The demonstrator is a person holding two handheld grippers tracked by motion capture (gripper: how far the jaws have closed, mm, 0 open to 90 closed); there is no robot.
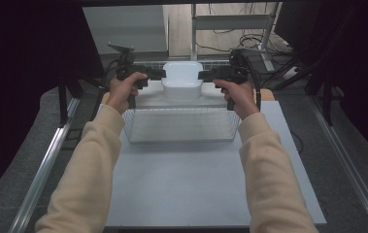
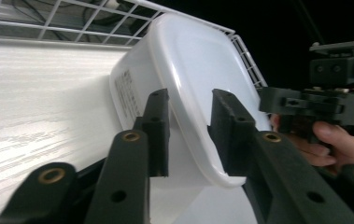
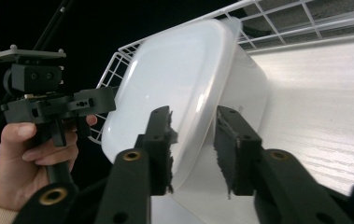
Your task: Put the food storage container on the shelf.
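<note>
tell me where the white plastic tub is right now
In the high view the white tub sits centre-far, just beyond the wire basket, between the left gripper and right gripper.

Small print on the white tub (image 2: pixel 198 79) is unreadable.

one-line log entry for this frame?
left gripper: open, astride container rim | right gripper: open, astride opposite rim | white container: beyond wire basket

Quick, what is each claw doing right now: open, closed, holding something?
Left claw: jaws straddle the rim of the white tub; whether clamped cannot be told.
Right claw: the same at the tub's other side.
</note>
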